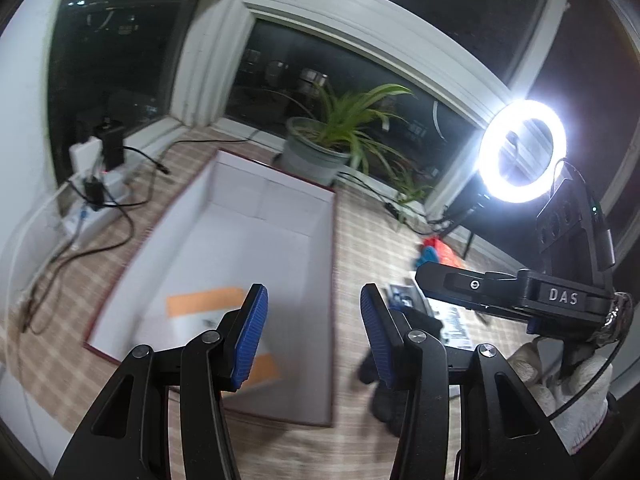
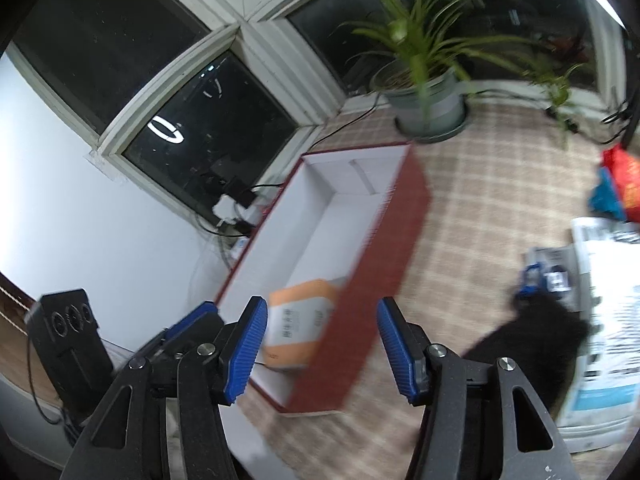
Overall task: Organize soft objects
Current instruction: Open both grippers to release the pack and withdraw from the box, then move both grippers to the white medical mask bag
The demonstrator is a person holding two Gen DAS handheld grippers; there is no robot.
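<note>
Ahead of the left gripper (image 1: 314,336), whose 2 blue-padded jaws stand wide apart with nothing between them, sits a long red cardboard box with a white interior (image 1: 224,216). An orange-and-white soft packet (image 1: 208,304) lies at the box's near end. The right gripper (image 2: 320,344) also gapes empty, the packet (image 2: 300,320) just beyond its left finger. A black fuzzy item (image 2: 532,344) rests on the checked mat (image 2: 480,208) to its right.
</note>
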